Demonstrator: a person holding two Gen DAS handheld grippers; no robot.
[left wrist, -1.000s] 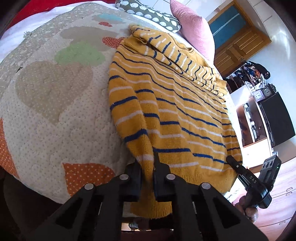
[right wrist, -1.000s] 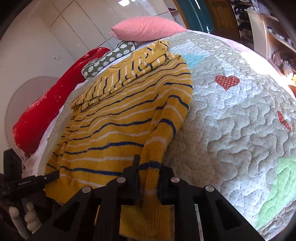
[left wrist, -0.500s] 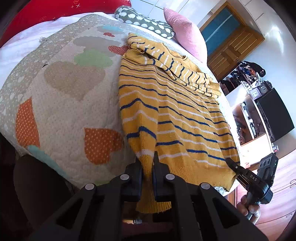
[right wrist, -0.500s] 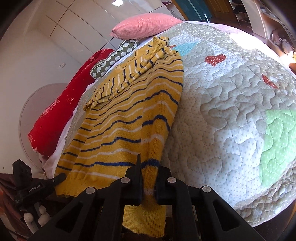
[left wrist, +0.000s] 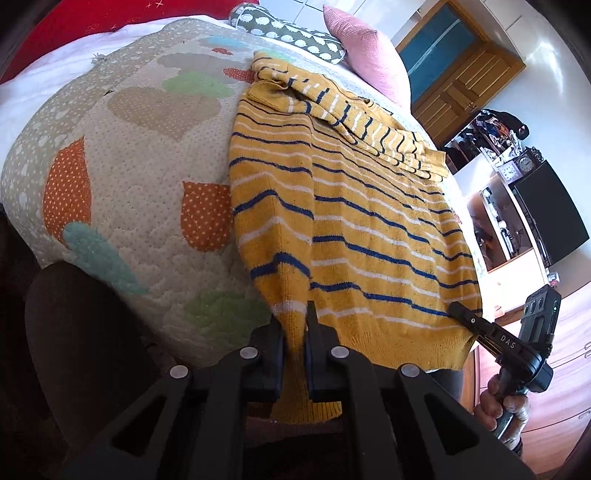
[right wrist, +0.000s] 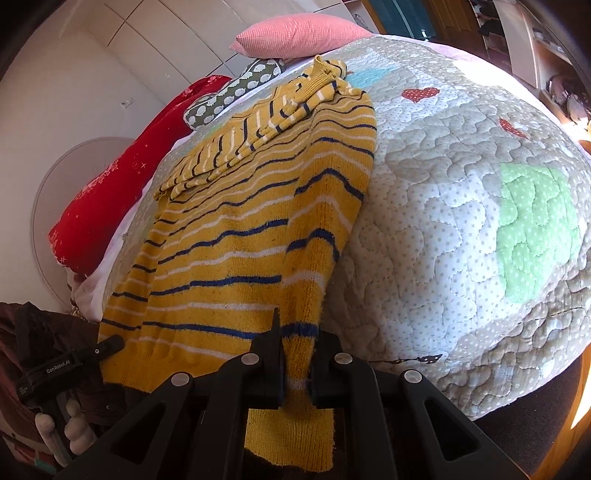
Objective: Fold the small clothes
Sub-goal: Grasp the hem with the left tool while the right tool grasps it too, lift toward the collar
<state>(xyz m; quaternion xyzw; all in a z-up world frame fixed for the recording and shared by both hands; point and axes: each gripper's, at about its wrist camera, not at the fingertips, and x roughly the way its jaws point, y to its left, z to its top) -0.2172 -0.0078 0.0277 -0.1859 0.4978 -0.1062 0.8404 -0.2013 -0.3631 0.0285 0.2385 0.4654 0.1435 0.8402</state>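
Observation:
A yellow sweater with blue and white stripes (left wrist: 354, 221) lies spread on the quilted bed, its sleeves folded across the far end. Its hem hangs over the near bed edge. My left gripper (left wrist: 295, 332) is shut on the sweater's left hem corner. My right gripper (right wrist: 297, 343) is shut on the right hem corner of the sweater (right wrist: 240, 240). The right gripper also shows in the left wrist view (left wrist: 491, 332), and the left gripper shows in the right wrist view (right wrist: 74, 354).
The quilt (left wrist: 122, 177) with coloured hearts covers the bed (right wrist: 461, 221). A pink pillow (left wrist: 365, 48), a dotted grey cushion (left wrist: 288, 29) and a red blanket (right wrist: 122, 177) lie at the head. A wooden door and cabinets (left wrist: 461, 81) stand beyond.
Both grippers have pulled back toward the foot of the bed with the hem. The sweater has slid along and more of its hem hangs over the edge.

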